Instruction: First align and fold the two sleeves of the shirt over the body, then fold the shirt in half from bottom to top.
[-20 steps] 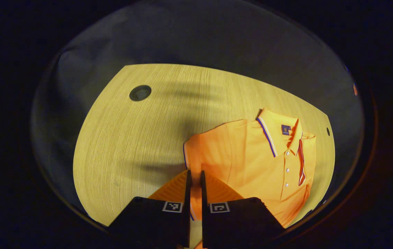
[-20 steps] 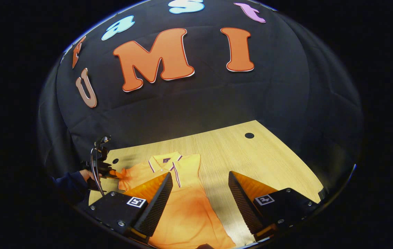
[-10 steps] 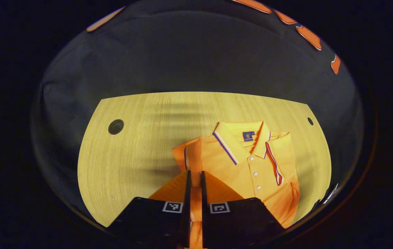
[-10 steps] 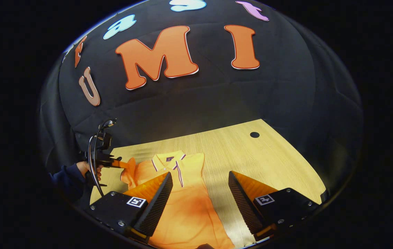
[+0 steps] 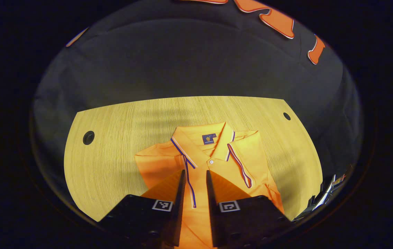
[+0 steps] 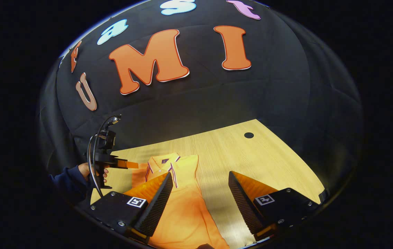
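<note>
Orange shirt (image 5: 217,162) lies flat mid-tabletop (image 5: 113,138) (collar toward the far edge); left gripper (image 5: 195,180) and right gripper (image 6: 200,186) fingers both released above it.

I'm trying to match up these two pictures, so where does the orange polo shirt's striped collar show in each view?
Left gripper view: the orange polo shirt's striped collar sits at centre, just beyond the claw tips.
Right gripper view: the collar is left of centre, above the near claw finger.
Shared landmark: the round dark hole in the wooden table.
</note>
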`<state>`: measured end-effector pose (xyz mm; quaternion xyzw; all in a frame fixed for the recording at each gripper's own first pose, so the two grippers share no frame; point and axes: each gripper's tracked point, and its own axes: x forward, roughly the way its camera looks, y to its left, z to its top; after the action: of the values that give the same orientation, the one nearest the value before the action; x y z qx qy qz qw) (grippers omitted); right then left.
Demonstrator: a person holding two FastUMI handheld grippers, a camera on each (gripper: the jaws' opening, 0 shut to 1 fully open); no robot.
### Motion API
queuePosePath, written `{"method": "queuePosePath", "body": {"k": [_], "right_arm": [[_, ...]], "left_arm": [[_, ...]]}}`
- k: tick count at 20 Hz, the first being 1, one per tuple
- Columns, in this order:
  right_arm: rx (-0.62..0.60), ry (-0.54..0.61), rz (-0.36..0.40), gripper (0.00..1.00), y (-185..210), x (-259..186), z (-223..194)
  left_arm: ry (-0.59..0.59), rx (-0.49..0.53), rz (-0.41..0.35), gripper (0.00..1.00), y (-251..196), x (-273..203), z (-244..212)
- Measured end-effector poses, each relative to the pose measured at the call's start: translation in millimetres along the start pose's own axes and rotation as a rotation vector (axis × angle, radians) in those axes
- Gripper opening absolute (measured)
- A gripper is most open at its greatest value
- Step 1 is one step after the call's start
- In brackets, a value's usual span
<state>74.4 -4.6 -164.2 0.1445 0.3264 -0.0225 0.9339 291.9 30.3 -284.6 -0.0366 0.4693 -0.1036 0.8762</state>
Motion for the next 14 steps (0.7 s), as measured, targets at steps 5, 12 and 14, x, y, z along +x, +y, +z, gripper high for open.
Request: {"method": "queuePosePath", "body": {"k": [5,12,14], "right_arm": [[-0.011,-0.020,0.019,0.98,8,1,3],[-0.039,-0.054,0.030,0.99,32,0,3],[-0.049,-0.077,0.024,0.98,40,-4,3]], "left_arm": [[-0.065,0.023,0.002,0.92,-1,-31,-5],[-0.212,0.004,0.031,0.99,8,-98,-5],[-0.256,0.001,0.037,0.99,12,-117,-6]]}}
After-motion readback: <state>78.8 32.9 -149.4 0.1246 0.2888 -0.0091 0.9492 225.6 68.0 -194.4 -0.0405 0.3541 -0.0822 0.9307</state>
